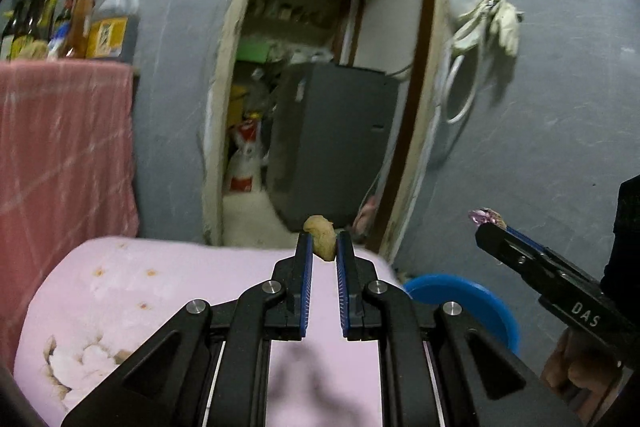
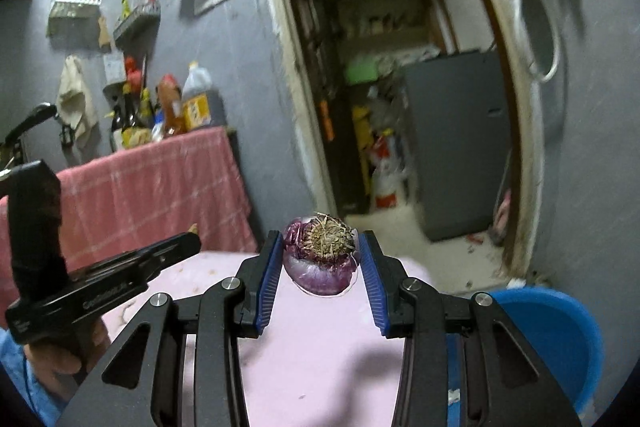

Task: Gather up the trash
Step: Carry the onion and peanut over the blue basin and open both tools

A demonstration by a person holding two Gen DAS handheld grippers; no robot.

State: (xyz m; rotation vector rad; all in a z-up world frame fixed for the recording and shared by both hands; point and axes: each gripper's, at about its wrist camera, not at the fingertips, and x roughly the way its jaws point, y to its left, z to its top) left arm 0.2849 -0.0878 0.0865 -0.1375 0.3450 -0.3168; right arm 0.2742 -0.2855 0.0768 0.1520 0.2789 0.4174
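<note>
Left claw clamped on a small tan scrap, pinched between the blue pads at the tips, held up above the pink counter. Right claw grips a purple onion end, root tuft facing up, also above the counter. Blue bucket sits low at right, just past the counter's edge. Open doorway far behind; grey cabinet inside it.

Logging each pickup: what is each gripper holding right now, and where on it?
The left gripper pinches a tan scrap by its sides. The right gripper clamps a purple onion end across its sides, root facing the camera.
</note>
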